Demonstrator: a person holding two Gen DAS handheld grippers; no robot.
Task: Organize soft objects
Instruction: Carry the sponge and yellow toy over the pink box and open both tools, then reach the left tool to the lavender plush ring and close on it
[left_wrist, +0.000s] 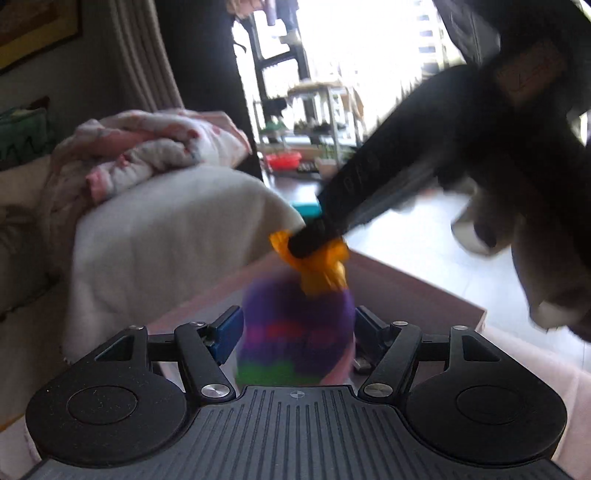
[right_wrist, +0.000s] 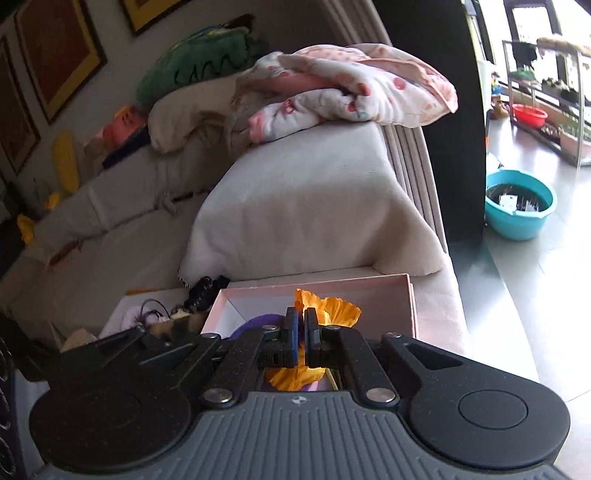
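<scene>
Left wrist view, left to right: green cushion (left_wrist: 22, 133) at far left edge, then a crumpled pink floral blanket (left_wrist: 147, 151) on top of the white-covered sofa arm (left_wrist: 177, 236). Centre bottom, left gripper (left_wrist: 295, 334) spread wide, blue pads on either side of a blurred soft toy (left_wrist: 295, 325) with purple, red and green stripes; cannot tell if the pads touch it, looks like gaps both sides. The toy's orange frill (left_wrist: 321, 266) sticks up and is pinched by the right gripper (left_wrist: 301, 245), which comes in diagonally from upper right, with the person's hand (left_wrist: 524, 221) on its handle. Pink box (left_wrist: 417, 291) behind and under the toy.

Right wrist view, left to right: framed pictures (right_wrist: 55, 55) on the wall, yellow and orange plush items (right_wrist: 66, 158) on the sofa back, green cushion (right_wrist: 199, 62), blanket (right_wrist: 351, 85) on the sofa arm (right_wrist: 314, 206). Lower left, dark tangled items (right_wrist: 203, 291) beside the pink box (right_wrist: 406, 302). Right gripper (right_wrist: 301, 317) pressed together on the orange frill (right_wrist: 332, 306), the toy's purple body (right_wrist: 251, 325) just below, over the open box. Far right, teal basin (right_wrist: 517, 206) on the floor, a red basin (right_wrist: 528, 114) further back.
</scene>
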